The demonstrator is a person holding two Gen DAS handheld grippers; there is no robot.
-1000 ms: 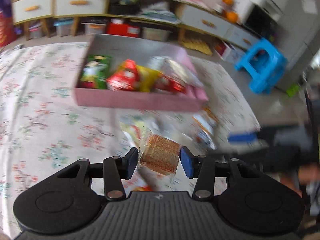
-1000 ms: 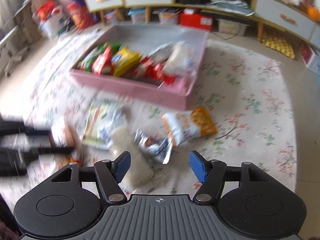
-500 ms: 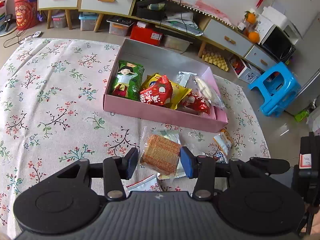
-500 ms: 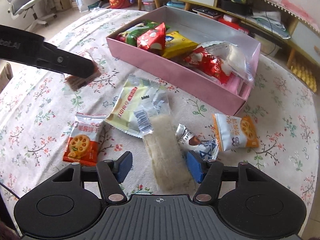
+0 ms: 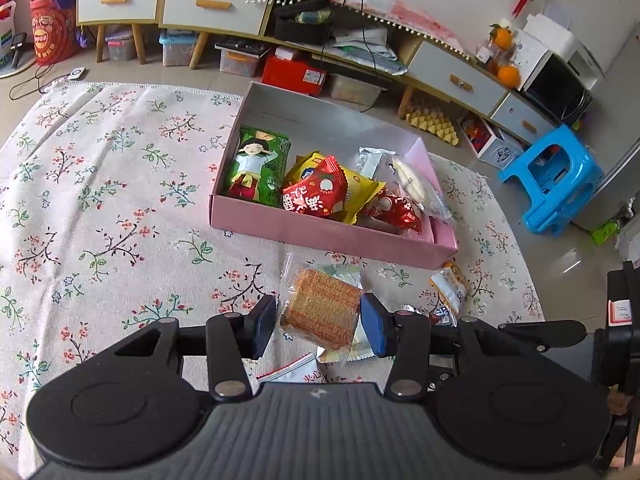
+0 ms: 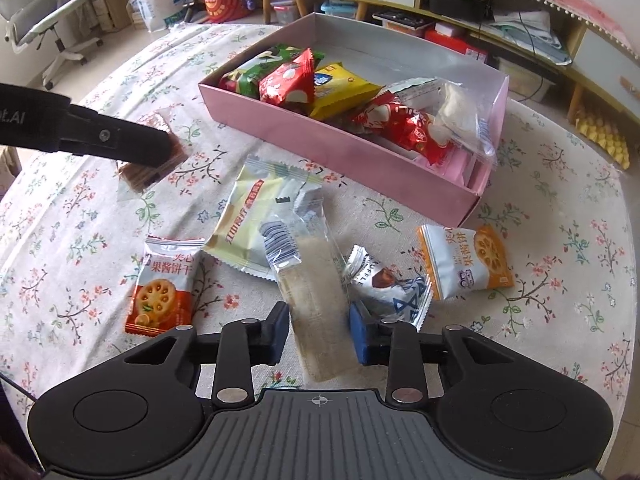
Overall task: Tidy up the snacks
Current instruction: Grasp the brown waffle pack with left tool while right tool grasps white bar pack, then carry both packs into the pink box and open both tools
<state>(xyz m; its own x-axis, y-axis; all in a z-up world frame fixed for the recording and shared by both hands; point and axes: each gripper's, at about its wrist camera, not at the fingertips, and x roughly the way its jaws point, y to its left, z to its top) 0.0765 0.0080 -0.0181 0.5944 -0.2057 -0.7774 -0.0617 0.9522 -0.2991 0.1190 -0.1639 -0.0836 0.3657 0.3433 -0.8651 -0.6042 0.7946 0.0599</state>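
Glossy plastic wrappers (image 6: 466, 262), matt cloth (image 5: 100, 184)

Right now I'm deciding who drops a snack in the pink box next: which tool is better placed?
Left. The left tool already grips the wafer packet, lifted, facing the pink box; the right tool merely straddles the clear-wrapped bar.

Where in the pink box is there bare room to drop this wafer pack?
The far half of the pink box shows bare grey floor behind the green pack. The near side is crowded: the red pack, yellow pack and clear bag overlap there.
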